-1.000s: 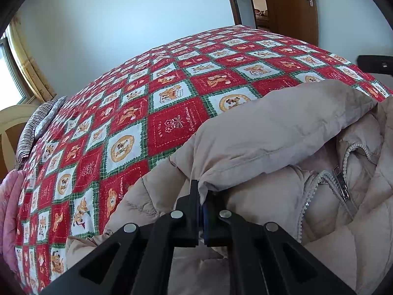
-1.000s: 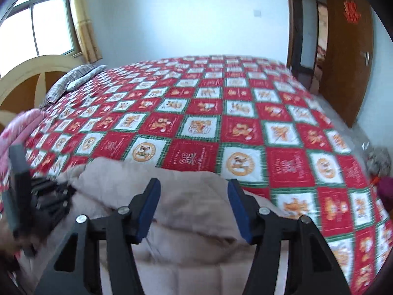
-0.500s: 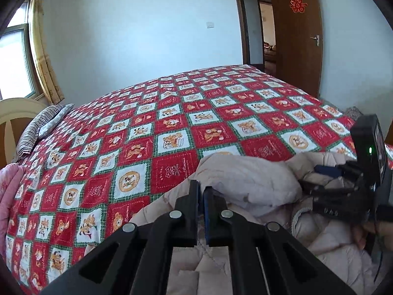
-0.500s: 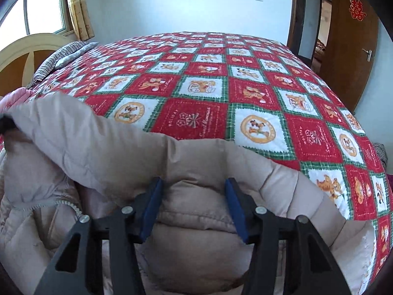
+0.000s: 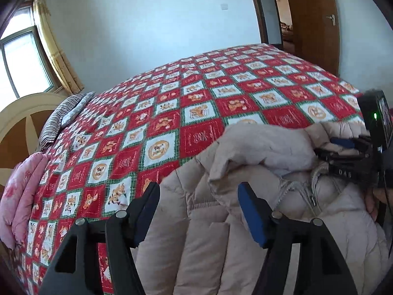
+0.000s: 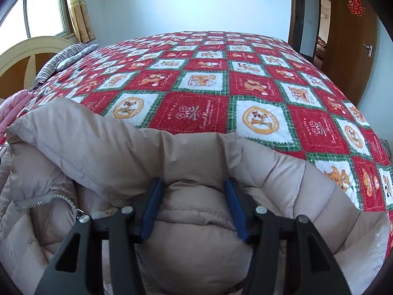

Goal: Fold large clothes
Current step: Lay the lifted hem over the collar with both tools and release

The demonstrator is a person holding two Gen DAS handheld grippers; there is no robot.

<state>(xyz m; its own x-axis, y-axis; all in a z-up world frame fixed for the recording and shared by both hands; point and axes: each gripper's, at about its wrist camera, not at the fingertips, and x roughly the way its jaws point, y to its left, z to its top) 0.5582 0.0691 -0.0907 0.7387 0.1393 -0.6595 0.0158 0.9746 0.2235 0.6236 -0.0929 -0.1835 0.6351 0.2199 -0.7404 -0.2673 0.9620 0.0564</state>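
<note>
A beige quilted down jacket (image 5: 221,221) lies on the near edge of a bed with a red, white and green patchwork quilt (image 5: 196,103). One sleeve (image 5: 265,147) is folded across its zipped front. My left gripper (image 5: 199,194) is open and empty just above the jacket's left side. My right gripper (image 6: 194,191) is open, its jaws either side of a puffed fold of the jacket (image 6: 196,201), not clamped. The right gripper also shows in the left wrist view (image 5: 343,145), over the jacket's right side.
A pink padded garment (image 5: 19,191) and a striped pillow (image 5: 61,118) lie at the bed's left by a wooden headboard (image 5: 22,113). A window with a yellow curtain (image 5: 56,46) is at left. A brown door (image 6: 351,44) stands at right.
My left gripper has opened and let go of the sleeve, which now lies folded across the jacket front. My right gripper has lowered closer onto the jacket, still open.
</note>
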